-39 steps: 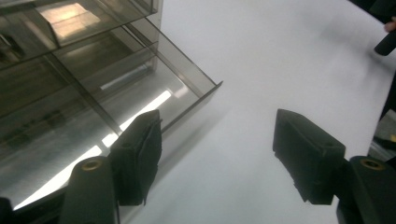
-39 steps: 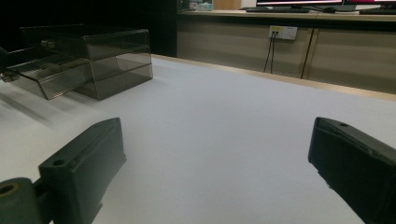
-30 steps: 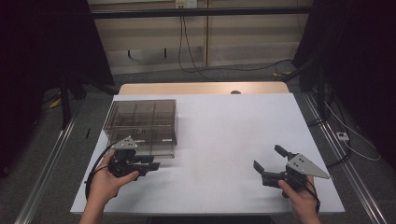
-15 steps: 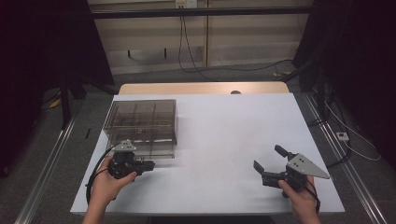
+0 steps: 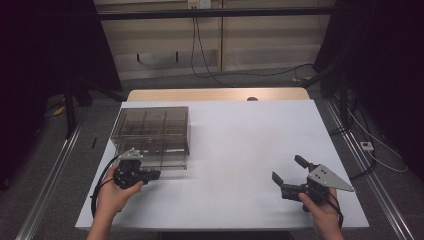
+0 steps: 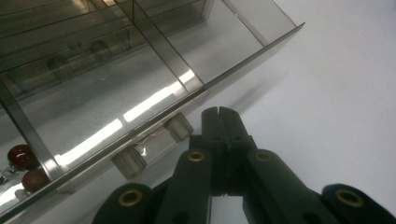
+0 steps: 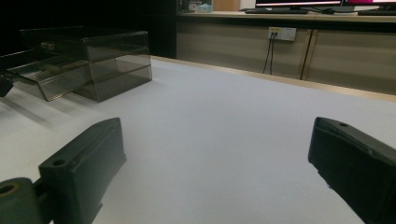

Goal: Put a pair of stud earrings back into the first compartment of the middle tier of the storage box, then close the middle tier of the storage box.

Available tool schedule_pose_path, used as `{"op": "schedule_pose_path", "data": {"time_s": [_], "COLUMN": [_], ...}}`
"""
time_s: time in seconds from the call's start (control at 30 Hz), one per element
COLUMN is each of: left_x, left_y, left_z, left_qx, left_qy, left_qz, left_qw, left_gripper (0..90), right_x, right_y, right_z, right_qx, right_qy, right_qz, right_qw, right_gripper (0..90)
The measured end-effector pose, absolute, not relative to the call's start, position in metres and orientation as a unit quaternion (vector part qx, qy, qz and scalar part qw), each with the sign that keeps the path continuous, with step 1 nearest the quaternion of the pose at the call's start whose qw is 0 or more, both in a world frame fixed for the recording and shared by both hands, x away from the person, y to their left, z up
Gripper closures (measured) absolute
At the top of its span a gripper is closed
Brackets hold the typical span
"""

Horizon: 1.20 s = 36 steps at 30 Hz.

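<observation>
Currently, at the left of the counter point(image 5: 240, 150), the smoky clear drawer box point(image 5: 152, 132) stands with its lowest drawer point(image 6: 154, 93) pulled part-way out toward the person. In the left gripper view, the drawer's front edge carries a small pale handle on two round posts point(image 6: 154, 142), and two dark red round items point(image 6: 23, 163) lie in a compartment at the far left.

The left gripper point(image 5: 150, 175) sits just in front of that drawer. Compared with the high view a second ago, its jaws have just been closing; they now stand pressed together, tip to tip, with nothing between them. In the left gripper view the closed tips lie just beside the handle's right post, not around it. The hand itself has barely shifted.

Judgement: the closure has missed or released the handle, so the drawer is not gripped. The closed tips could serve to push the drawer front, or they must reopen and be re-aimed over the handle bar before any further pull.

Further right, the middle of the counter is bare.

At the right, the right gripper point(image 5: 292, 175) rests low over the counter, well apart from the drawer box. Its jaws are spread wide and empty, and it matches its position in the earlier views.
</observation>
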<state>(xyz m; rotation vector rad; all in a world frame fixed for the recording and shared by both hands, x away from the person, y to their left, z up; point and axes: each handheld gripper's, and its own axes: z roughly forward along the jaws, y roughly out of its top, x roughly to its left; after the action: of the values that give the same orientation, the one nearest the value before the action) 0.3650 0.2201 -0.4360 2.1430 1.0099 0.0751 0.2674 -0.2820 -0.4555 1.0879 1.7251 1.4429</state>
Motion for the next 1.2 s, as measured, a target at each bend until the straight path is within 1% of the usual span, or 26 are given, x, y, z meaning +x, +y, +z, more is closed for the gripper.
{"op": "schedule_pose_path", "data": {"time_s": [0.13,0.2,0.4,0.47,1.2], "left_x": [0.366,0.367,0.372,0.373,0.382], "left_y": [0.219,0.219,0.22,0.22,0.22], "left_z": [-0.436,-0.435,-0.43,-0.429,-0.428], "left_qx": [0.838,0.837,0.829,0.832,0.825], "left_qy": [0.396,0.397,0.406,0.405,0.417], "left_qz": [0.027,0.036,0.044,0.045,0.048], "left_qw": [0.375,0.375,0.383,0.377,0.377], "left_gripper": [90.0,90.0,90.0,90.0,90.0], "right_x": [0.267,0.267,0.267,0.267,0.267], "right_y": [-0.283,-0.282,-0.281,-0.283,-0.284], "right_z": [-0.455,-0.455,-0.455,-0.456,-0.456], "right_qx": [0.411,0.413,0.41,0.412,0.411], "right_qy": [0.657,0.655,0.657,0.658,0.657], "right_qz": [0.547,0.548,0.547,0.546,0.547], "right_qw": [0.317,0.316,0.317,0.316,0.316], "right_gripper": [3.2,3.2,3.2,3.2,3.2]}}
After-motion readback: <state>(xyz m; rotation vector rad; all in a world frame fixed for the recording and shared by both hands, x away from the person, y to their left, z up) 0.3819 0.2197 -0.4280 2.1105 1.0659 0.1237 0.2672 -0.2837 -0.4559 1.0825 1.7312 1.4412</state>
